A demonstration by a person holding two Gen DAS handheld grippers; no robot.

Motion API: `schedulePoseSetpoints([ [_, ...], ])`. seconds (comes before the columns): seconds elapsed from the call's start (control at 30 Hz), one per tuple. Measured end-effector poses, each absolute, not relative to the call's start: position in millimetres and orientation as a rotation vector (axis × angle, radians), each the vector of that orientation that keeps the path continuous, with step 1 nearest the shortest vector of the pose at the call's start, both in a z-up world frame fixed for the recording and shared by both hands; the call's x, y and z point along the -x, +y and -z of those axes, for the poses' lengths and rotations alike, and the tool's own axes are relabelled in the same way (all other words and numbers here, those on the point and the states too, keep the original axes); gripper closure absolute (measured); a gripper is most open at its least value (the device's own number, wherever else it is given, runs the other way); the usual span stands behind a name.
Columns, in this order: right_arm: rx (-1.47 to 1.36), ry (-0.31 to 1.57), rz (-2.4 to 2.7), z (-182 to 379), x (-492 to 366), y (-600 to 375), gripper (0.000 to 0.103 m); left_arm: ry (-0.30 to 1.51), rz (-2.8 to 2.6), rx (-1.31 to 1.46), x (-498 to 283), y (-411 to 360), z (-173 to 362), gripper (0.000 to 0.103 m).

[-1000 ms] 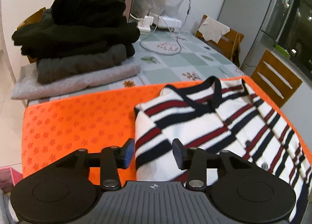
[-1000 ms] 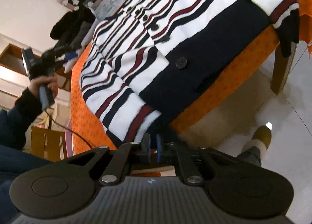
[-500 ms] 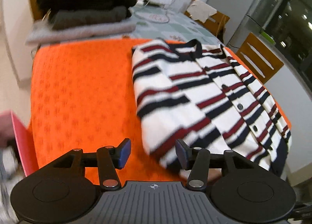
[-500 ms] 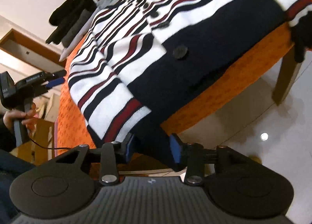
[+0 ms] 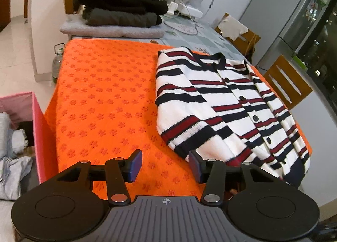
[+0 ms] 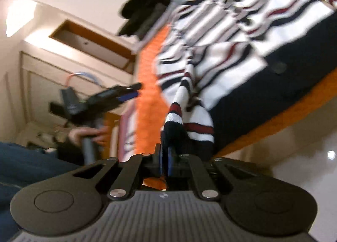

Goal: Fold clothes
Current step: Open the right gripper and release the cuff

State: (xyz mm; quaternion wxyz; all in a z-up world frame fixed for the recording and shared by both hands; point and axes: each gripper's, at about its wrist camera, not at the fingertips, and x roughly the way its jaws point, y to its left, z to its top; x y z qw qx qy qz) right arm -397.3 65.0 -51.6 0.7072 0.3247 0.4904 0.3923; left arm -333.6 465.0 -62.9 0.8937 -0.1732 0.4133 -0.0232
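Note:
A white cardigan [image 5: 221,103] with navy and red stripes lies buttoned on the orange table cover [image 5: 101,99], toward the right side. My left gripper [image 5: 165,164] hovers open above the cover near the front edge, with its right finger beside the folded sleeve end and nothing between the pads. In the blurred right wrist view, my right gripper [image 6: 165,157] is shut on the navy sleeve cuff [image 6: 174,132], and the sleeve rises off the cardigan [image 6: 231,37]. The left gripper [image 6: 137,89] shows there too, held by a hand [image 6: 88,134].
A stack of folded dark and grey clothes [image 5: 120,10] sits at the table's far end. A pink bin [image 5: 40,128] holding clothes stands at the left of the table, with a water bottle [image 5: 57,61] behind it. Wooden chairs [image 5: 288,82] and a fridge [image 5: 294,21] are on the right.
My left gripper drew back toward the table's near edge, away from the sleeve. My right gripper closed on the navy cuff and raised it, pulling the sleeve up.

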Motion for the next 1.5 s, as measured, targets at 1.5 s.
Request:
schedulePoseSetpoints([
  [1.5,-0.052,0.880,-0.378,57.4,423.9,220.3,0.061,0.891,0.249,0.305,148.3,533.9,68.3,0.052],
])
